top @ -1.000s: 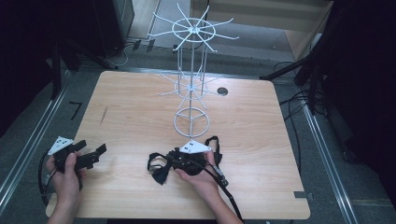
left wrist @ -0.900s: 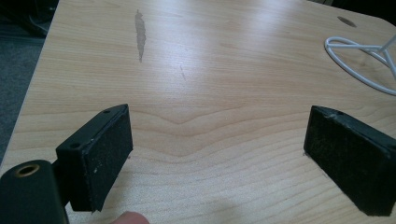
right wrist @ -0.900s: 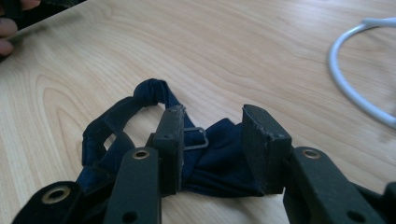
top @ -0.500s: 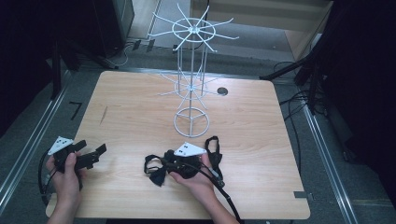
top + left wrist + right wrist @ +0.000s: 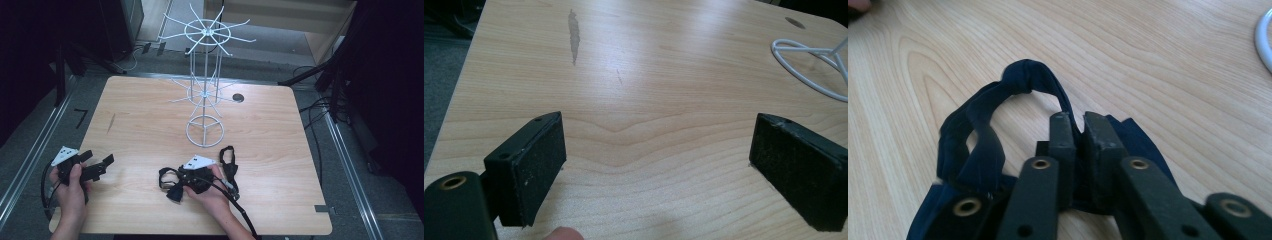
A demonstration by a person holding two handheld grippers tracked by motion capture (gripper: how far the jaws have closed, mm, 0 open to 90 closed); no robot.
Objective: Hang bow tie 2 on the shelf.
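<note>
between the right gripper [image 5: 1078,125] jaws, the dark strap [image 5: 993,120] is pinched.

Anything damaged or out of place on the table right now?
One oddity: a grey scuff mars the table at its far left. The white wire rack stands upright, and the right gripper is shut on the dark strap.

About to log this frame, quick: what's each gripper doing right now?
Left gripper: open, nothing between its jaws.
Right gripper: its jaws have just closed on the dark fabric strap on the table.
</note>
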